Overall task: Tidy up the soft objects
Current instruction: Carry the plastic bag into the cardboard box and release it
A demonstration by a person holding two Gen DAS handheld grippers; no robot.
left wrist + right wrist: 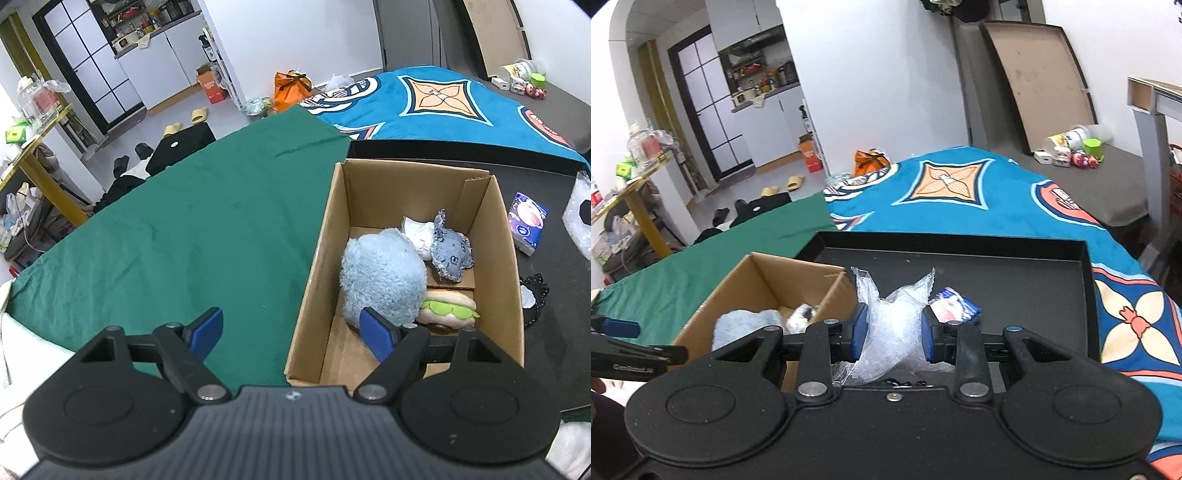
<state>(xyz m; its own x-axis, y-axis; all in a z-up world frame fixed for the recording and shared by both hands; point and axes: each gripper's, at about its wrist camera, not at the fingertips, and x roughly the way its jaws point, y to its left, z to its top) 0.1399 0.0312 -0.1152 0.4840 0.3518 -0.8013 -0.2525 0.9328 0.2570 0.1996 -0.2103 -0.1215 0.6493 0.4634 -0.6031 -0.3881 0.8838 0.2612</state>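
Black tray [960, 266]: right gripper [893, 334] clamping plastic, seemingly.

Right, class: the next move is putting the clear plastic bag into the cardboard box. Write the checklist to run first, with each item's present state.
1. Right gripper jaws shut on the clear plastic bag: ok.
2. Bag lifted clear of the black tray: cannot tell.
3. Cardboard box open at the top: ok.
4. Free floor inside the box, on the near side of the blue plush: ok.
5. Left gripper out of the drop path: not ok; its open jaws straddle the box's near left wall.
6. Tissue packet not caught in the grip: ok, it lies apart.
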